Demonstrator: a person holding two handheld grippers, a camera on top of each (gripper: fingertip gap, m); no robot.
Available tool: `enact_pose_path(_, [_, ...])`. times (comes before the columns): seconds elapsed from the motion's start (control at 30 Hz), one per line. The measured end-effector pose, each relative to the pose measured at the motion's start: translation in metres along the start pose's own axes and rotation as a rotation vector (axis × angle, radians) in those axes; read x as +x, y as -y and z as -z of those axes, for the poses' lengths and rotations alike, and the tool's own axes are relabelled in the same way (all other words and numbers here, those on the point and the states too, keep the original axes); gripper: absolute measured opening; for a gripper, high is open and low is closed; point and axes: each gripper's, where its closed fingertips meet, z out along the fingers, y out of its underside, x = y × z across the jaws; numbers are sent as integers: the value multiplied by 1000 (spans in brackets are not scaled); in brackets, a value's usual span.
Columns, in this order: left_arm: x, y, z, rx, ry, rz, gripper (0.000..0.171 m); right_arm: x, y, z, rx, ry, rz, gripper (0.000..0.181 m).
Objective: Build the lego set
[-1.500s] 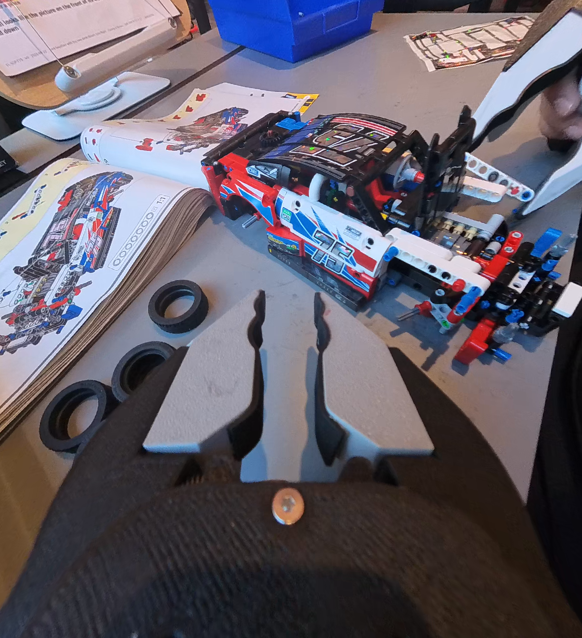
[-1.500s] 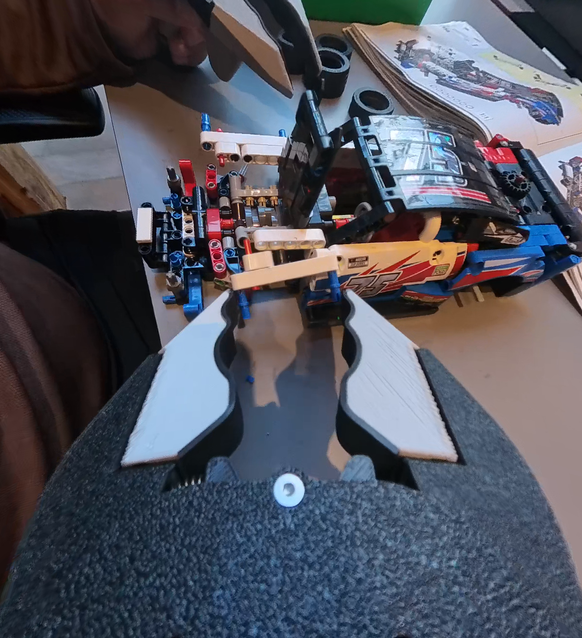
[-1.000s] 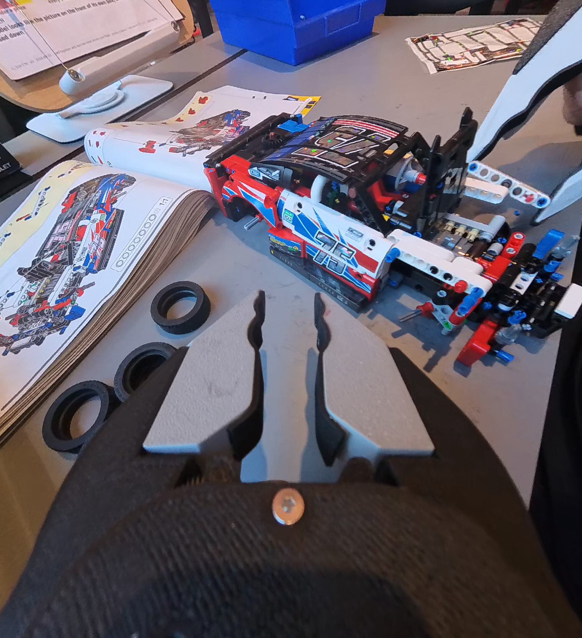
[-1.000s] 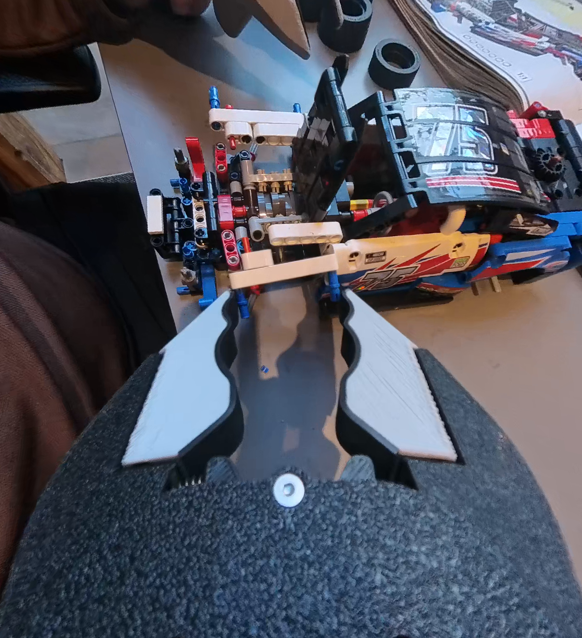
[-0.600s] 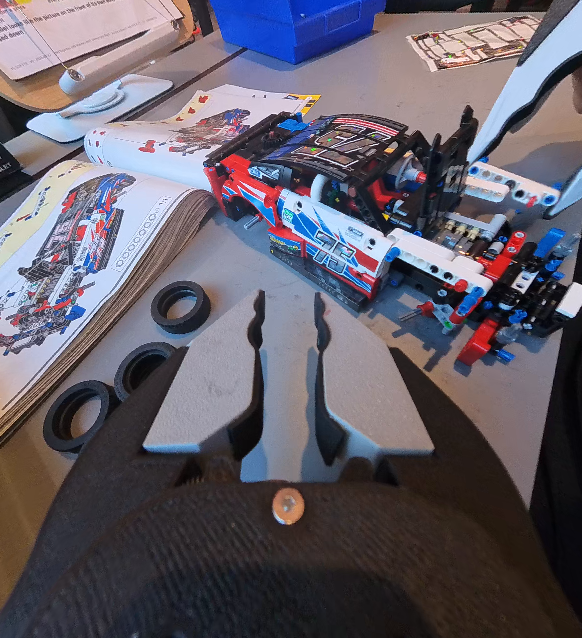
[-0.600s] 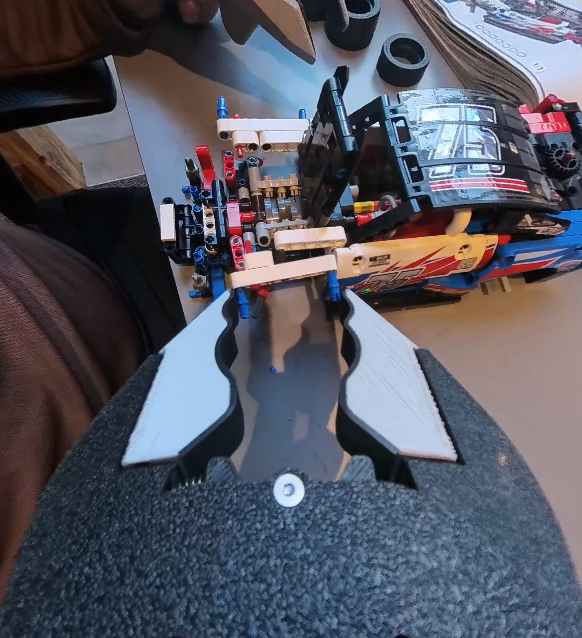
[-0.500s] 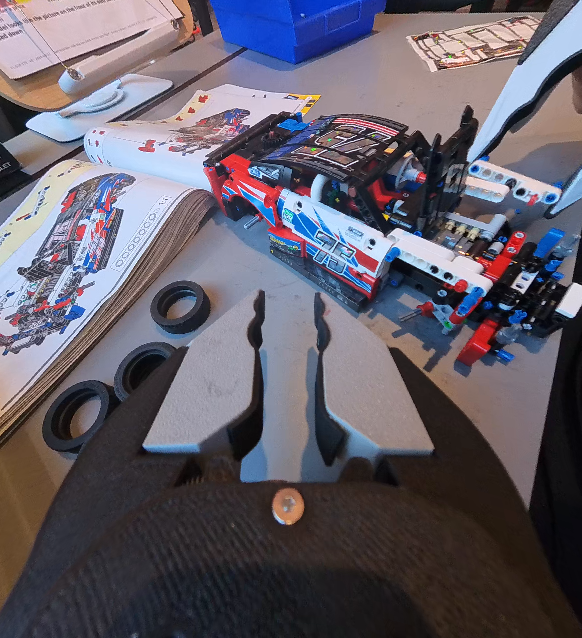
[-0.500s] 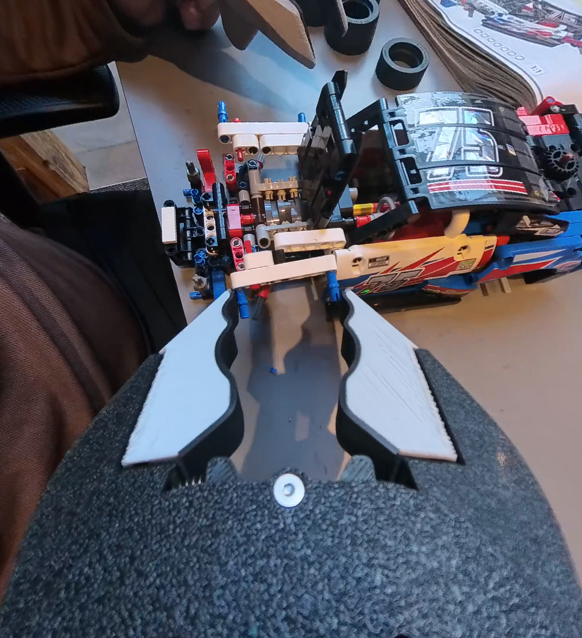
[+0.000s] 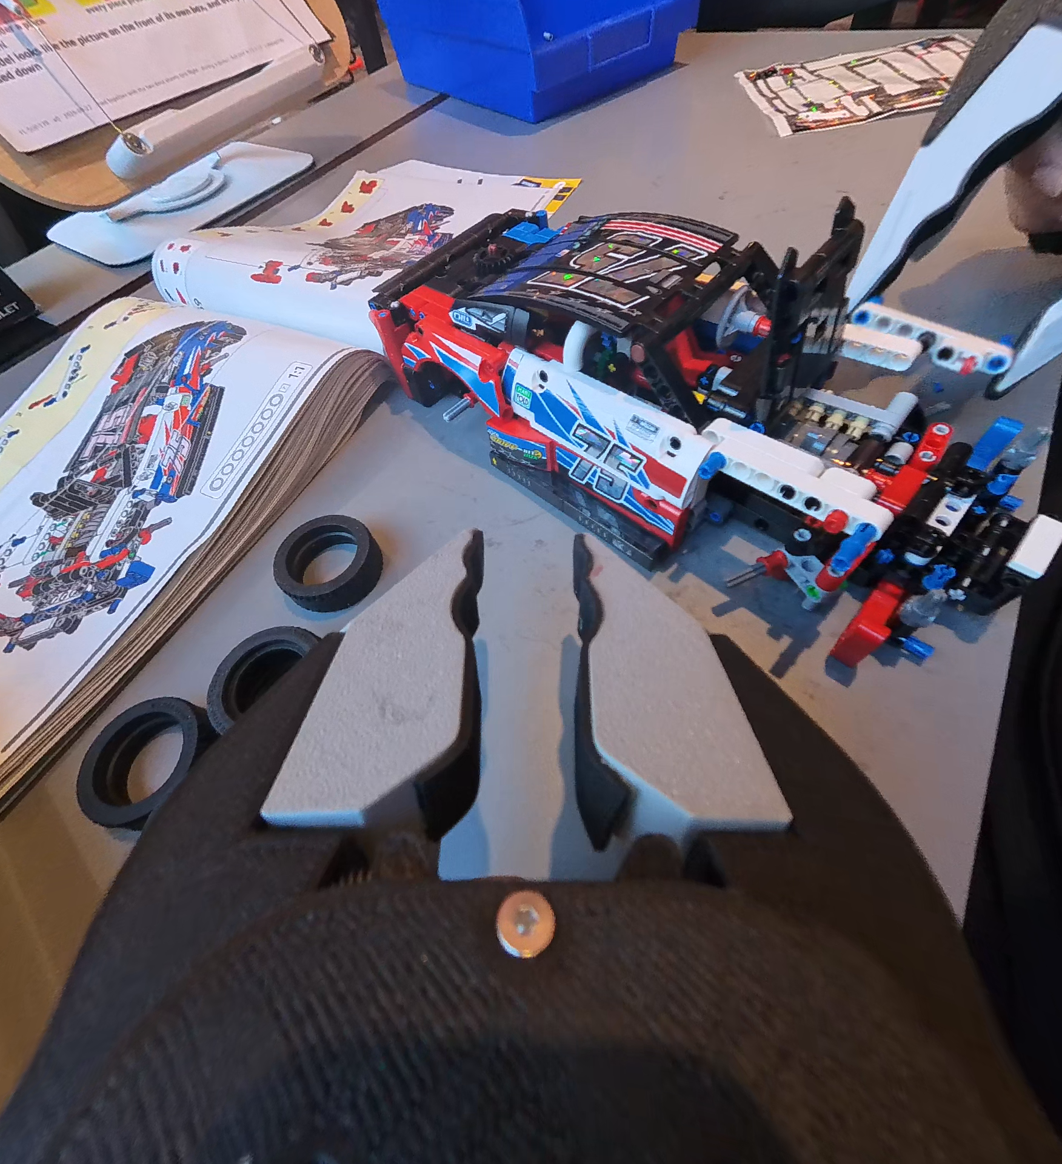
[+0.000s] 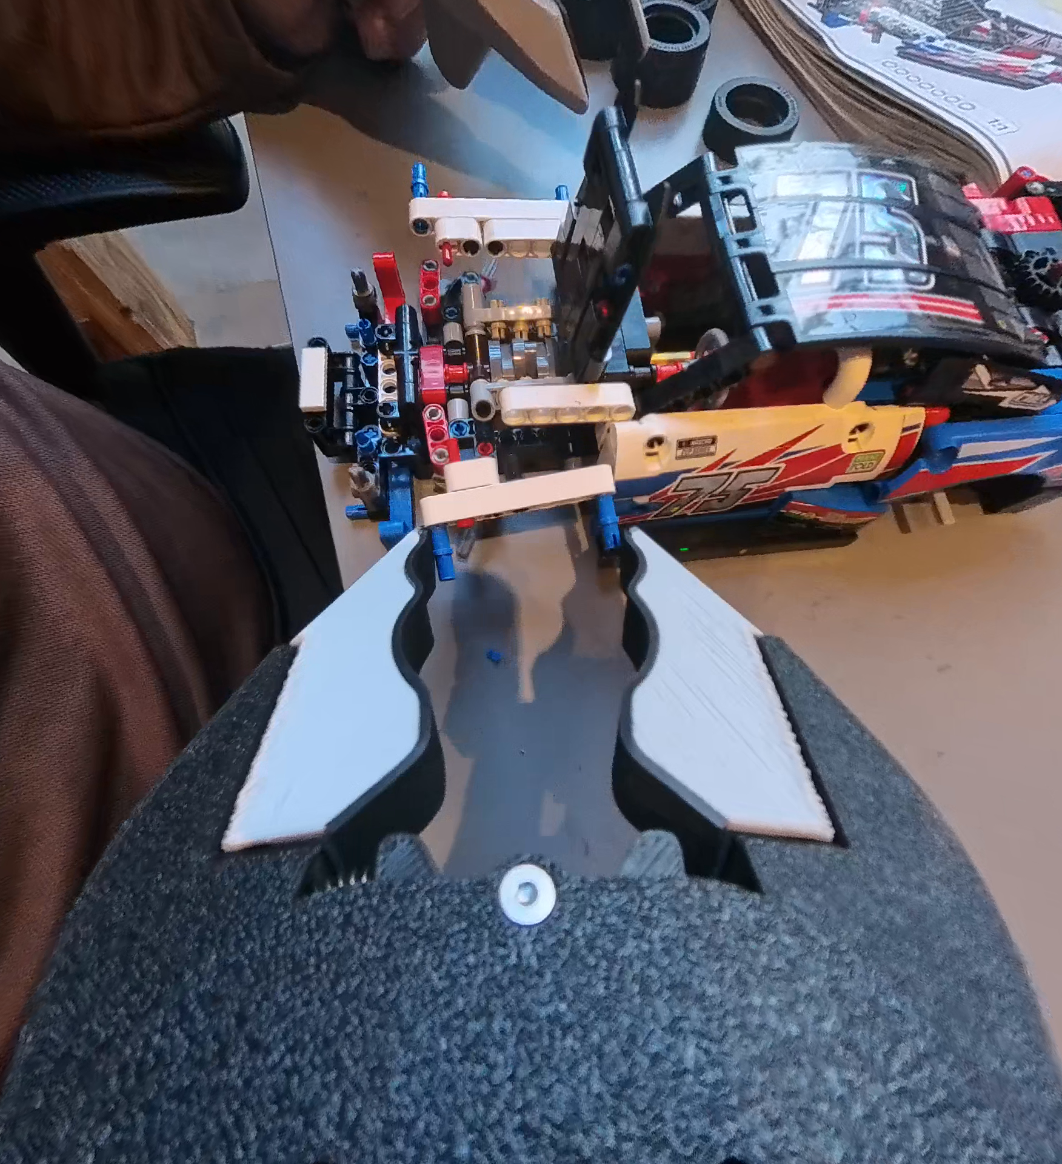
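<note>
The red, white and blue lego car (image 9: pixel 604 403) stands on the grey table, its open rear frame toward the table's edge; it also shows in the right wrist view (image 10: pixel 768 441). My right gripper (image 10: pixel 523 538) is closed on a white beam with blue pins (image 10: pixel 516 497), one fingertip at each end, at the car's rear side. The left wrist view shows this right gripper (image 9: pixel 931 349) and the beam (image 9: pixel 912 340) on the car's far side. My left gripper (image 9: pixel 525 548) is open and empty, hovering over the table in front of the car.
Three black tyres (image 9: pixel 327 560) (image 9: pixel 257 667) (image 9: pixel 138 756) lie left of my left gripper. The open instruction booklet (image 9: pixel 106 441) lies to the left. A blue bin (image 9: pixel 535 57) and a sticker sheet (image 9: pixel 849 82) are at the back. The person's body (image 10: pixel 75 630) is at the table's edge. Across from one pair of fingers to the other is roughly 20 centimetres.
The right gripper has stayed on the white beam and tilted a little, so the car sits farther up and right in its view. The left gripper has not moved.
</note>
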Motion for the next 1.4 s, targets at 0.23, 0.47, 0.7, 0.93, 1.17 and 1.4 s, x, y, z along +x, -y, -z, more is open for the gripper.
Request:
enact_pose_path(0.23, [-4,0,0,9,3,10,25,-2,-10,-9,15,40,30,59])
enact_pose_path(0.47, [-13,0,1,14,34,28,25,0,-9,-9,26,63,25,59])
enact_pose_path(0.7, [-25,-2,2,4,112,35,24,-2,-9,-10,29,39,75,59])
enact_pose_path(0.93, [-40,-6,4,-21,190,71,23,-2,-5,-6,66,15,94,59])
enact_pose_path(1.17, [-47,-11,3,-55,251,74,22,-4,-4,-5,78,32,112,59])
enact_pose_path(1.4, [-46,-11,3,-72,293,12,21,-5,1,-2,103,13,88,59])
